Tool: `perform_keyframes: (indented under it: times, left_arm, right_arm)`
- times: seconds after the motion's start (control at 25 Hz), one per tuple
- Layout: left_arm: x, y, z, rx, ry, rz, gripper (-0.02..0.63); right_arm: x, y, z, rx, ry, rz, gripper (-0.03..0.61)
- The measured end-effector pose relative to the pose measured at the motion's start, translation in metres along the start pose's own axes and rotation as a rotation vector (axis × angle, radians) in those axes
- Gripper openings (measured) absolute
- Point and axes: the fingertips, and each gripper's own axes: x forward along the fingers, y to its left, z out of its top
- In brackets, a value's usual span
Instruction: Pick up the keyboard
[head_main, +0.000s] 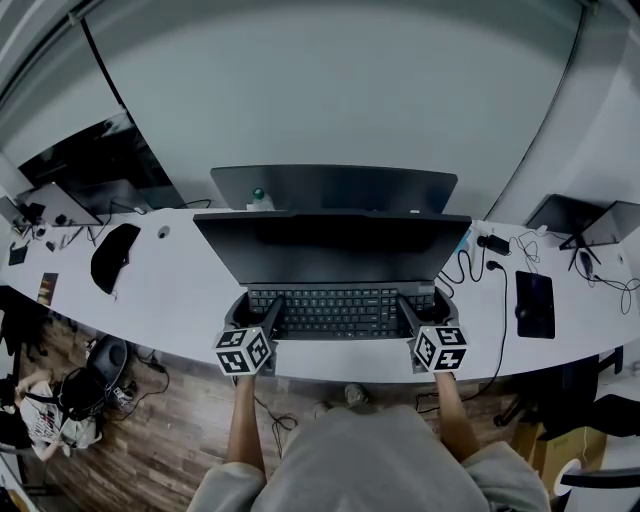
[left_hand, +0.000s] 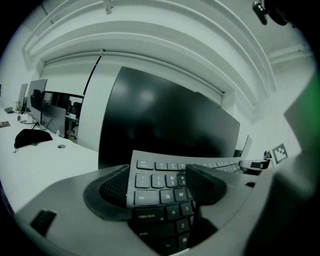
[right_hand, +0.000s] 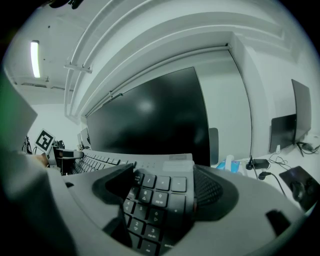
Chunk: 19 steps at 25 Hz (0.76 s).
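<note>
Left gripper (head_main: 253, 314), right gripper (head_main: 428, 312), clamping keyboard (head_main: 335, 305) ends

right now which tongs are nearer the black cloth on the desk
Left. The left tongs grip the keyboard's left end, with the black cloth further left; the right tongs grip its right end.

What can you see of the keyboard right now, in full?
The keyboard is dark, full-size and plastic-looking, with low flat keys, pale legends and a number pad. It lies lengthwise just in front of the monitor, over the white desk. The left gripper clamps its left end at the tab and Q keys. The right gripper clamps the number-pad end. I cannot tell whether it is raised off the desk.
</note>
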Motion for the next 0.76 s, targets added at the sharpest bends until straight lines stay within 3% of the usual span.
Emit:
perform_keyframes:
  times: [0.76]
  left_arm:
    - [0.0008,0.0045,-0.0077,-0.016,0.016,0.005,0.327]
  right_arm:
    - [0.0032,0.0016,-0.0047,-0.006,0.016,0.004,0.359]
